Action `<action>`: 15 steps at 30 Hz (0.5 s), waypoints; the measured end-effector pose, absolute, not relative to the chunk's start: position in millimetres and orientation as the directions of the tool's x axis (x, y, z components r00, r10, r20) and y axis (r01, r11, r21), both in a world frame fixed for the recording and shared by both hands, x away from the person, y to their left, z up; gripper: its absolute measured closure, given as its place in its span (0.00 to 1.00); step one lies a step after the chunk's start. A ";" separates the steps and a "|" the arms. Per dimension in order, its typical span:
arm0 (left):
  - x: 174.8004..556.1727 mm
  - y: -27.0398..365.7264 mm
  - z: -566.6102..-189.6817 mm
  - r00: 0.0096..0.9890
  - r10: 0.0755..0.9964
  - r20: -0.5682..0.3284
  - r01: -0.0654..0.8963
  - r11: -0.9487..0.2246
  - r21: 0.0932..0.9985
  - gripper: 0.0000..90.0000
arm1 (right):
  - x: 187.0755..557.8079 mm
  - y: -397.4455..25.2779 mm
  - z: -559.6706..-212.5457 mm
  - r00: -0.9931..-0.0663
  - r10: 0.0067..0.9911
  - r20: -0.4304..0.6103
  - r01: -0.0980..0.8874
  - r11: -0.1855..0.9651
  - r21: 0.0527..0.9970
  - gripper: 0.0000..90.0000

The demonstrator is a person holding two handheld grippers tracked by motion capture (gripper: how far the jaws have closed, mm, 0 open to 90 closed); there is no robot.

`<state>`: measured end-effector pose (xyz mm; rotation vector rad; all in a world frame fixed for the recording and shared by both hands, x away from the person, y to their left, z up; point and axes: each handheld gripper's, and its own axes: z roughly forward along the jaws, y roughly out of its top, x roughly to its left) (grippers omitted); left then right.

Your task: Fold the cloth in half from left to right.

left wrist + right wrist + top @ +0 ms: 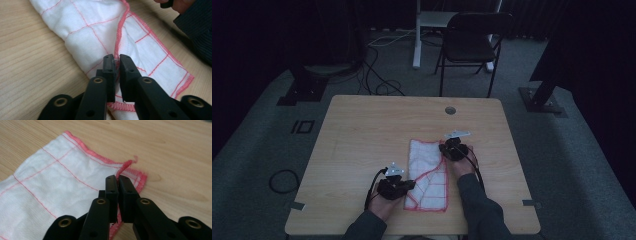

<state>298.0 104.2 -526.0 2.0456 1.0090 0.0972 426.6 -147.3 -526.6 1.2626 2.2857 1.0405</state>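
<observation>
The white red-checked dishcloth (428, 175) lies folded at lower centre of the wooden bench (362, 135). Left tongs (117, 61) and right tongs (118, 180) each pinch its red hem. A black folding chair (469, 42) stands beyond, at top centre.

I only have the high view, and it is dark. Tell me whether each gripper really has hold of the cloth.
Observer: The left gripper has its jaws shut on the pink stitched hem of the cloth, at a folded-over edge.
Operator: Report the right one.
Observer: The right gripper is also shut on the hem, pinching it near a corner; a loose pink thread end sticks up just past the jaws.
Operator: Describe how the cloth lies under the jaws.
Observer: In the left gripper view one layer is folded over another, and the rest lies on the wooden table.
</observation>
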 end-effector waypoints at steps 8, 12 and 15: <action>294.1 95.1 -517.8 0.708 0.645 -0.289 0.603 -0.339 0.722 0.97 | 434.0 -142.9 -516.2 -0.551 0.834 0.009 0.573 0.371 0.731 0.98; 291.3 87.5 -513.2 0.727 0.605 -0.323 0.597 -0.327 0.732 0.97 | 439.2 -144.0 -515.4 -0.546 0.838 0.005 0.580 0.374 0.724 0.98; 287.0 79.7 -509.7 0.749 0.569 -0.339 0.586 -0.333 0.739 0.97 | 441.6 -144.8 -518.4 -0.541 0.841 0.001 0.591 0.379 0.712 0.98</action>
